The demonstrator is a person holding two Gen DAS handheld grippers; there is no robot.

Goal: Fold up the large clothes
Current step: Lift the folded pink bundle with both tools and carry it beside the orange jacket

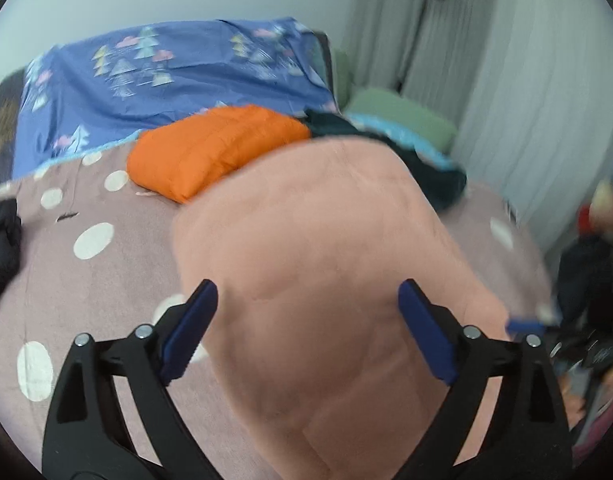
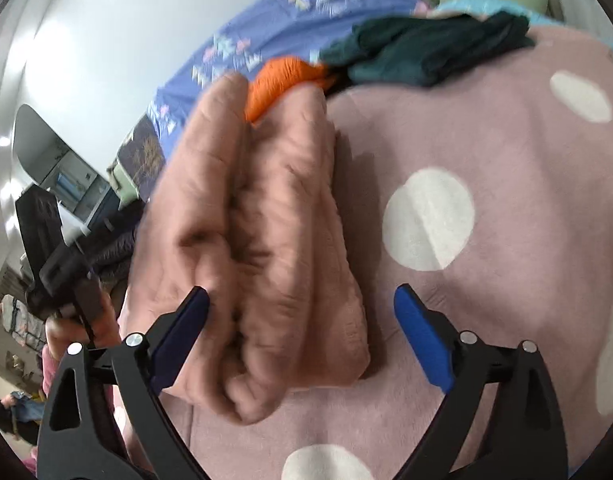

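Peach garment point(image 1: 326, 260) between wide-open left claw point(image 1: 308, 300)

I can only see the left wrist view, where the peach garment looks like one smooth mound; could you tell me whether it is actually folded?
Observer: Yes. From the side, the peach garment is several thick layers stacked on the dotted blanket.
Operator: Is the right gripper gripping it?
Observer: No, the right gripper is open; the bundle fills only part of the gap.
Operator: And the dark clothing behind?
Observer: The dark green garment lies in a loose heap beside the orange bundle.
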